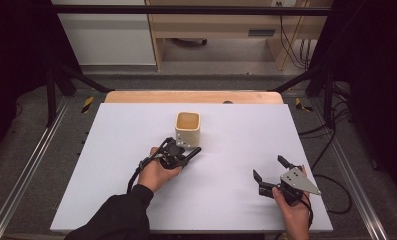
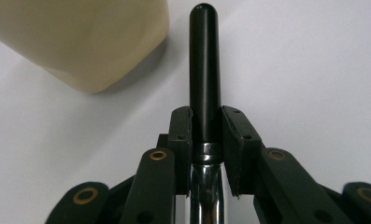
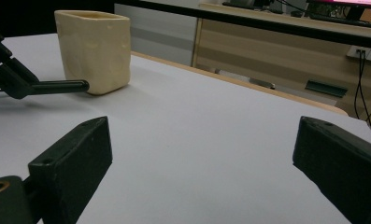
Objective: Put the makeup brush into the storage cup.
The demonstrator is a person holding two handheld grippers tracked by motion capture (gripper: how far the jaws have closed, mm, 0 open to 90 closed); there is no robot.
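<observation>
Two grippers: left gripper (image 1: 182,156) clenched on black-handled tool (image 2: 204,70) beside cream cup (image 1: 188,129), likely for dropping in; right gripper (image 1: 270,172) spread, idle.

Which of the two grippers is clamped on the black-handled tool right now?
The left gripper, beside the cream cup: its jaws pinch the black-handled tool. The right gripper stands open, holding nothing.
</observation>
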